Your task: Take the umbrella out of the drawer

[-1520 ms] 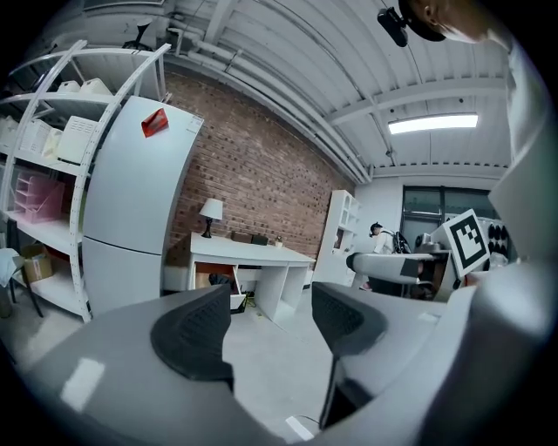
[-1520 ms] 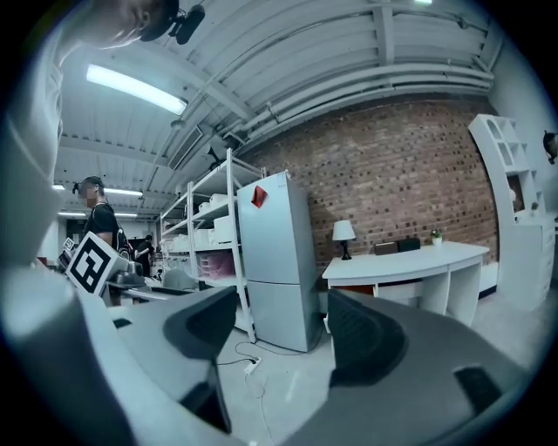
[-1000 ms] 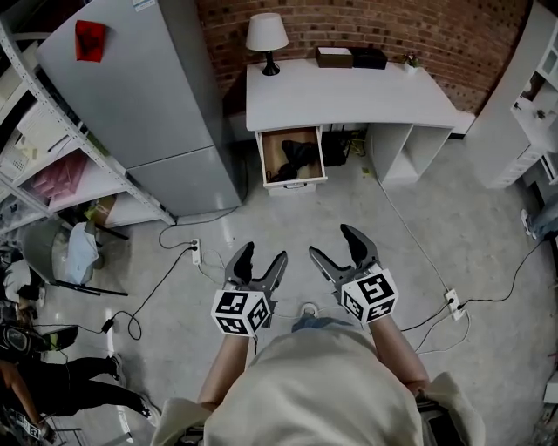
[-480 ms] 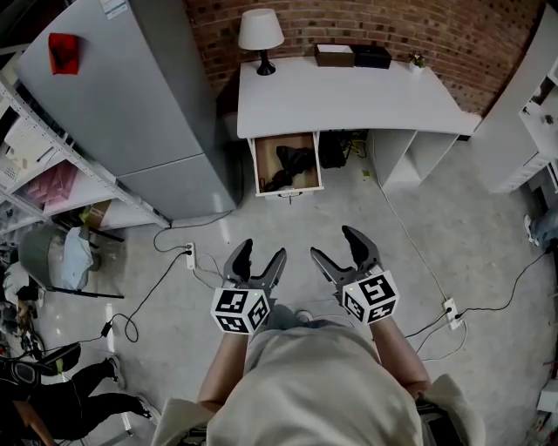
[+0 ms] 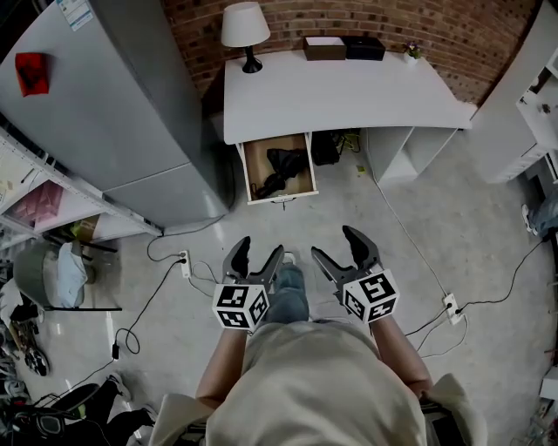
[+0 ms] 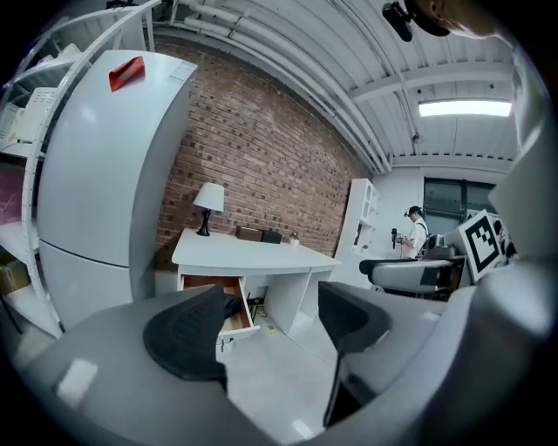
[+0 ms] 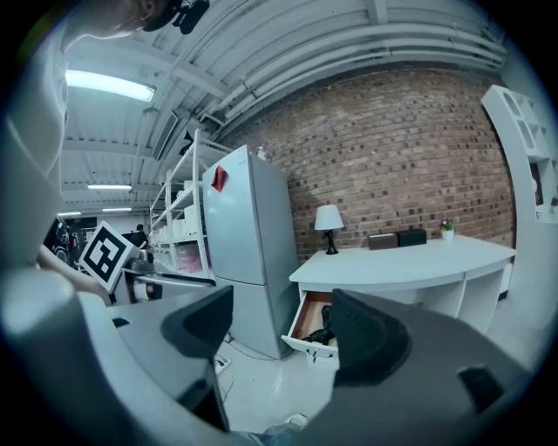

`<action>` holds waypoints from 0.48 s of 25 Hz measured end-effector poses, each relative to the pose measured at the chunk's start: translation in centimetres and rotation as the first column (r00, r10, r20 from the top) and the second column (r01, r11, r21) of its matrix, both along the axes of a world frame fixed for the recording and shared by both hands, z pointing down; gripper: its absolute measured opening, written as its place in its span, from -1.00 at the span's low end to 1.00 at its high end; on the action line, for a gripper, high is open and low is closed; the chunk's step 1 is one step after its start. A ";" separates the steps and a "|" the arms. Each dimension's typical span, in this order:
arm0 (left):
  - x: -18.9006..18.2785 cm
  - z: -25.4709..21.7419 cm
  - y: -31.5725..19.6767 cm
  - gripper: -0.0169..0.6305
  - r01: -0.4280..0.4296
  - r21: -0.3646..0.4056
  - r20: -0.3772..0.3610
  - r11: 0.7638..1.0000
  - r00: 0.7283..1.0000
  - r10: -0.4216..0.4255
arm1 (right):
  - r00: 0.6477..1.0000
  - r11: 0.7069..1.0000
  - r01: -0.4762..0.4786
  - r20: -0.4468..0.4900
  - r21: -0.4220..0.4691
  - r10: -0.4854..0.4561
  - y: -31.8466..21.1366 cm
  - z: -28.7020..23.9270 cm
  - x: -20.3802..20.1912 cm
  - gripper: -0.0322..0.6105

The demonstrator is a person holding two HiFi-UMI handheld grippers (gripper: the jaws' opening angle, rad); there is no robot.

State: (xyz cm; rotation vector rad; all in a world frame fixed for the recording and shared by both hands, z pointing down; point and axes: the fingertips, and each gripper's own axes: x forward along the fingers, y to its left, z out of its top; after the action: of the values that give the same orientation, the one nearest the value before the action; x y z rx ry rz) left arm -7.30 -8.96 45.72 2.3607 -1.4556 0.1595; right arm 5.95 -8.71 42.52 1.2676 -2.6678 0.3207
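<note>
The white desk (image 5: 349, 96) bears a lamp (image 5: 244, 26), two boxes (image 5: 324, 47) and a small plant (image 5: 411, 54); its open drawer (image 5: 256, 162) holds a dark umbrella (image 5: 281, 167).

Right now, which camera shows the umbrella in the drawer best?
The head view: it looks down into the open drawer onto the umbrella. The right gripper view shows part; the left gripper view only a sliver.

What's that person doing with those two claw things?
A person holds the left gripper and the right gripper out over the floor, both open and empty, facing a white desk. Its drawer is already pulled out, with a black umbrella lying inside. Neither gripper has reached it yet.
</note>
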 end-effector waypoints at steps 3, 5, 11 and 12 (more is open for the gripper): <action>-0.1 0.8 -3.4 0.06 -0.025 -0.008 0.007 1.000 1.000 0.025 | 1.000 1.000 -0.022 0.001 -0.005 0.022 -3.1 0.4 0.0 0.16; -0.2 1.2 -5.9 0.06 -0.039 -0.018 0.011 0.999 0.999 0.039 | 0.999 0.999 -0.035 0.003 -0.014 0.035 -5.5 0.5 -0.1 0.16; -0.8 2.5 -13.3 0.06 -0.070 -0.057 0.014 0.996 0.997 0.071 | 0.998 0.998 -0.057 -0.011 -0.039 0.057 -12.3 0.9 -1.1 0.16; -0.9 3.0 -14.4 0.06 -0.076 -0.067 0.017 0.995 0.997 0.078 | 0.998 0.997 -0.060 -0.013 -0.048 0.059 -13.2 1.2 -1.3 0.16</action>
State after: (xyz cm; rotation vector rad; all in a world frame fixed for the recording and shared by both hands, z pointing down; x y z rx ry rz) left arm -8.17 -23.38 48.68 2.3690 -1.3473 0.2478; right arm 4.65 -21.94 43.75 1.3323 -2.6002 0.3820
